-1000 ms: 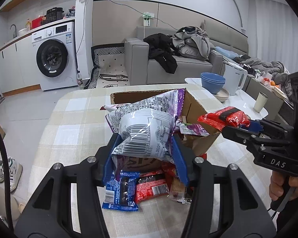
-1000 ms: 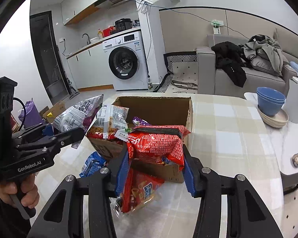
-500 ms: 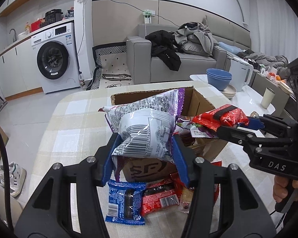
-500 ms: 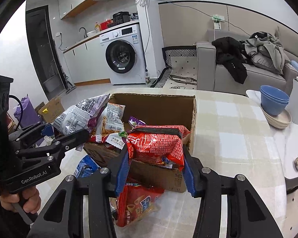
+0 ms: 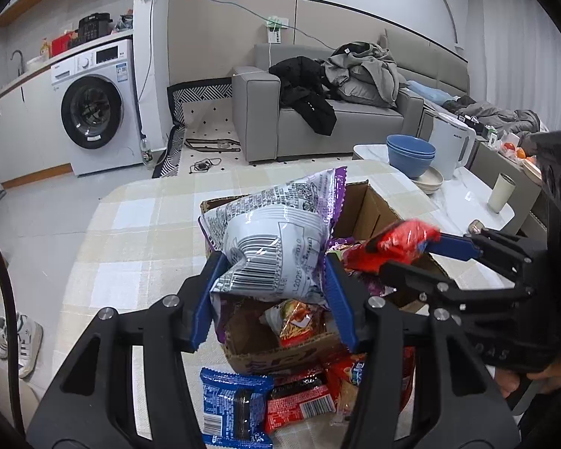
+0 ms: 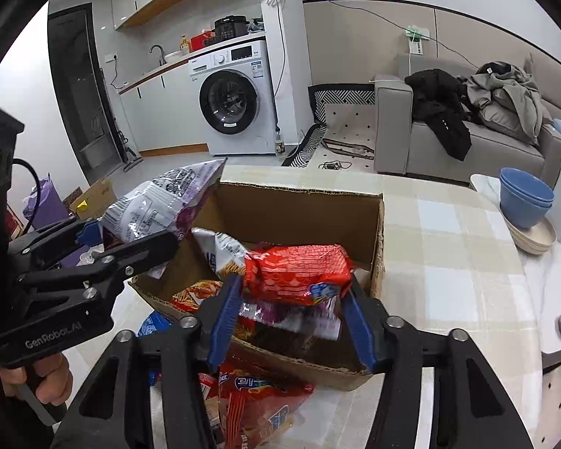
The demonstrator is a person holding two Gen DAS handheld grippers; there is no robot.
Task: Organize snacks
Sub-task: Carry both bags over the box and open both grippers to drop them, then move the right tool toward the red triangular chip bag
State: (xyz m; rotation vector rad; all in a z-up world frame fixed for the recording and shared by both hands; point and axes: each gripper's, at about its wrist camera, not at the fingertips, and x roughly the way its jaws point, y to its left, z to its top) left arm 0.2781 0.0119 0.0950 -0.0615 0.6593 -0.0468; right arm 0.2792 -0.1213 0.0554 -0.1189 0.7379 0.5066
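Packets on the table: a blue packet (image 5: 235,404) and red packet (image 5: 299,404) are seen only in the left wrist view, just before the cardboard box (image 6: 303,209). Left gripper (image 5: 273,288) is clamped on a silver-purple snack bag (image 5: 276,239) above the box's near-left corner. Right gripper (image 6: 291,299) has just been opening; a red snack packet (image 6: 299,273) sits between its pads over the box interior, contact on the right pad unclear. Right wrist view alone exposes the box's far wall and bare checked tablecloth (image 6: 448,262) to the right. Blue bowls (image 6: 525,196) stand beyond.
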